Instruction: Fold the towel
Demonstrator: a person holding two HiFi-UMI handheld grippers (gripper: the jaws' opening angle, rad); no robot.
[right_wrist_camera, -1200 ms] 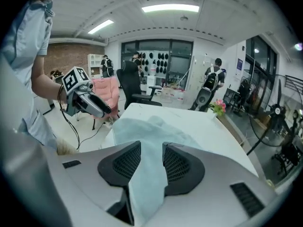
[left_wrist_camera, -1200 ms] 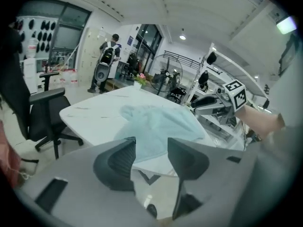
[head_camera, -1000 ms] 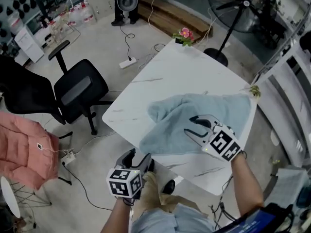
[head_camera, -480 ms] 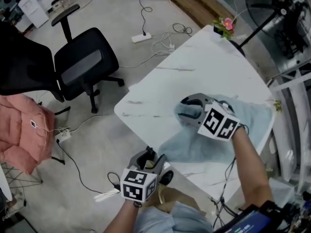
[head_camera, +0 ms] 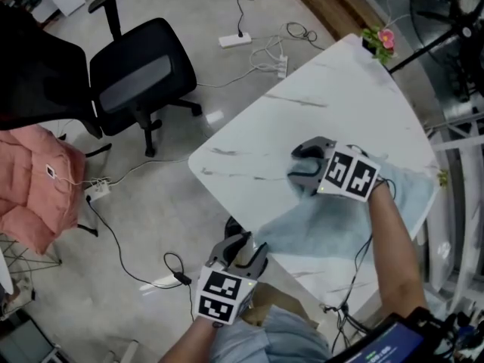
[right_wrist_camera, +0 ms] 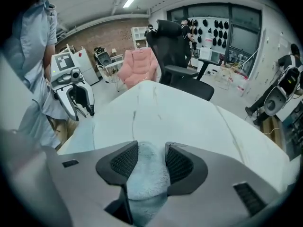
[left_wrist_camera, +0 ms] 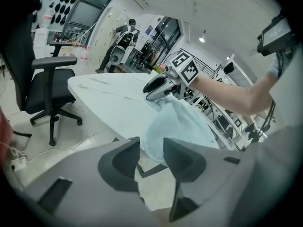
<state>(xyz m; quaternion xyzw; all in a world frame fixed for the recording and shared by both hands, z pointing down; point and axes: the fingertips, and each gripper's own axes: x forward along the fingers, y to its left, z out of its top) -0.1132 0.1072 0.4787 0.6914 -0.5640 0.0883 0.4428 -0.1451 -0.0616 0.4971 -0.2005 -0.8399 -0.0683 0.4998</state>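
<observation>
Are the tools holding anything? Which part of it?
The right tool pinches a bunched-up fold of the towel between its jaws, which are opening. The left tool holds nothing; its jaws are closing on air.

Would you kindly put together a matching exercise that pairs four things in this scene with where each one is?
Things:
1. towel
2. office chair
3. pink jacket
4. flowers

Places:
A. at the far corner of the table
B. standing on the floor, beyond the table's left corner
C. heaped at the head view's left edge
D. lying on the near part of the tabletop

Pairs: 1-D, 2-B, 3-C, 4-A
</observation>
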